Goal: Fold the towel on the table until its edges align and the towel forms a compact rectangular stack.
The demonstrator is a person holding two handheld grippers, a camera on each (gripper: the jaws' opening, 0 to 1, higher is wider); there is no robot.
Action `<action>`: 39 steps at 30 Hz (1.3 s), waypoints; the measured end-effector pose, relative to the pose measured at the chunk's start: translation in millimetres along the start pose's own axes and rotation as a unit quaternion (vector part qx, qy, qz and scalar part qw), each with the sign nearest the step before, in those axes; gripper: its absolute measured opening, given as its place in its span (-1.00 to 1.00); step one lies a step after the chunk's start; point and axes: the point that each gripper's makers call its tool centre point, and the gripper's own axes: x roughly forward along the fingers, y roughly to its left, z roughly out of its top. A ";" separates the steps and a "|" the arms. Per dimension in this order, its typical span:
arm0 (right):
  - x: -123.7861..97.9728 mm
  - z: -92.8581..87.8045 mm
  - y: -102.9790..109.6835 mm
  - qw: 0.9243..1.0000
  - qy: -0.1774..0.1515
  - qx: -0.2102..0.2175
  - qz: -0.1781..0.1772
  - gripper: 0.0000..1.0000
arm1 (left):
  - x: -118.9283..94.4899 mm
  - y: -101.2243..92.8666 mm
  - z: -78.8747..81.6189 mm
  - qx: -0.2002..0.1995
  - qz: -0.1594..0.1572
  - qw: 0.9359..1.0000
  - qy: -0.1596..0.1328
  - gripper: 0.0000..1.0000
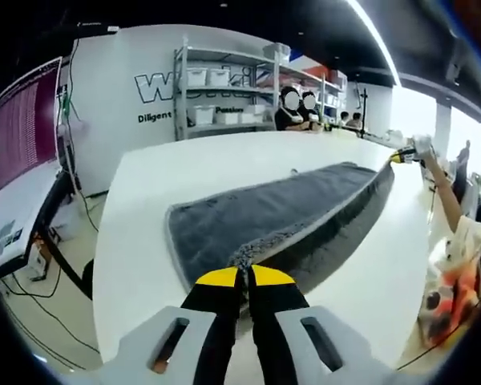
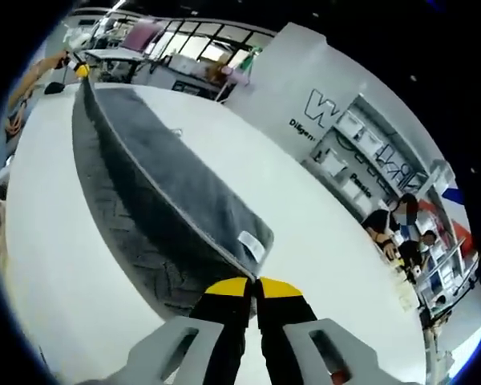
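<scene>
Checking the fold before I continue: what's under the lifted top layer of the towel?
Under the top layer of the grey towel lies its lower layer, resting on the white table. Left gripper and right gripper pinch its corners. The table beneath is covered.

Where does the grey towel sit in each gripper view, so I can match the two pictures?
Left gripper view: grey towel runs from the left gripper up-right across the white table.
Right gripper view: grey towel runs from the right gripper up-left.
Shared landmark: shelving rack with white bins.

Grey towel [image 1: 264, 216] of nubby matt cloth, table [image 1: 144, 241] smooth, white, faintly glossy
</scene>
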 end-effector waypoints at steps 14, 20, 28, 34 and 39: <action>16.7 16.1 -15.3 0.999 0.010 -0.023 -0.028 -1.00 | 28.3 19.4 16.7 -0.002 0.028 1.000 -0.005 -0.94; 21.2 22.0 -23.4 0.999 0.005 -0.018 -0.037 -1.00 | 35.7 25.6 25.8 -0.012 0.034 0.999 -0.017 -0.94; 31.4 29.8 -33.5 0.998 -0.002 -0.011 -0.055 -1.00 | 45.6 31.2 38.2 -0.017 0.046 0.998 -0.026 -0.94; 34.0 35.5 -42.6 0.997 -0.016 0.005 -0.076 -0.99 | 49.6 37.3 49.7 -0.021 0.050 0.998 -0.042 -0.94; 36.2 38.5 -48.9 0.995 -0.022 0.009 -0.093 -0.99 | 51.8 40.2 56.4 -0.031 0.051 0.997 -0.054 -0.94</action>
